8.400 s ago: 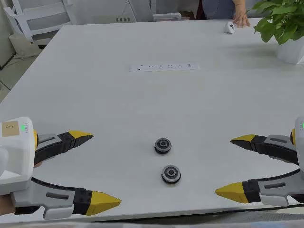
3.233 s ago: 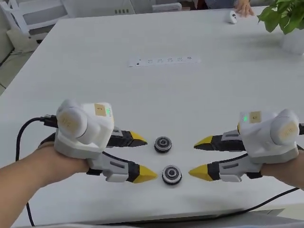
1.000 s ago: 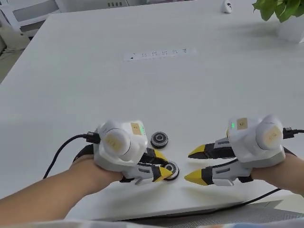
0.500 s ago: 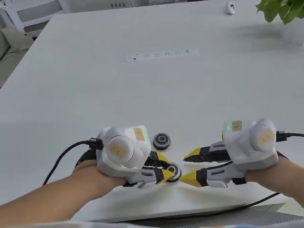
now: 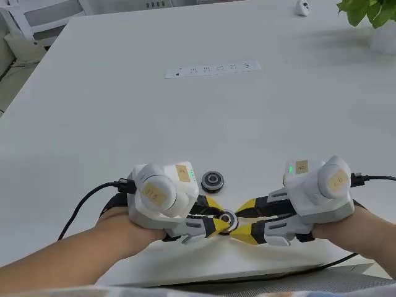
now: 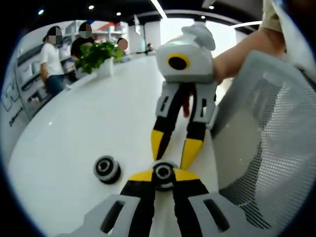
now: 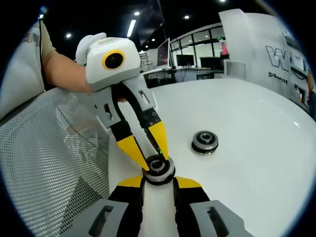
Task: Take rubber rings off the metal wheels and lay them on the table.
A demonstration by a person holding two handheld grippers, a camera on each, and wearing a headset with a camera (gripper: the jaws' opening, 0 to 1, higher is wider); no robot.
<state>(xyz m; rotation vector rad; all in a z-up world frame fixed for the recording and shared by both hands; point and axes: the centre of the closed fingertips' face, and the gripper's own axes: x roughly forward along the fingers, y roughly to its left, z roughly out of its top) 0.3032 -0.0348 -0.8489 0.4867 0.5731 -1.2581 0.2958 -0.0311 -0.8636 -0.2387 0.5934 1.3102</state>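
Two small metal wheels with black rubber rings lie near the front edge of the white table (image 5: 124, 111). The nearer wheel (image 5: 229, 219) (image 6: 164, 172) (image 7: 158, 167) is pinched from both sides. My left gripper (image 5: 222, 218) (image 6: 164, 177) is shut on it from the left. My right gripper (image 5: 237, 222) (image 7: 159, 181) meets it from the right, jaws closed in around its rim. Each gripper faces the other: the right one (image 6: 172, 157) and the left one (image 7: 156, 157). The second wheel (image 5: 213, 180) (image 6: 107, 169) (image 7: 205, 141) lies free just beyond.
A white power strip (image 5: 212, 69) lies mid-table. A potted plant (image 5: 370, 12) and a small white object (image 5: 302, 7) stand at the far right. A black cable (image 5: 86, 198) trails from the left gripper. A mesh chair (image 6: 266, 123) is close behind the table's front edge.
Both grippers came in from the table's sides to the nearer wheel. The left shut on it about a second ago; the right has since moved left and closed onto it.
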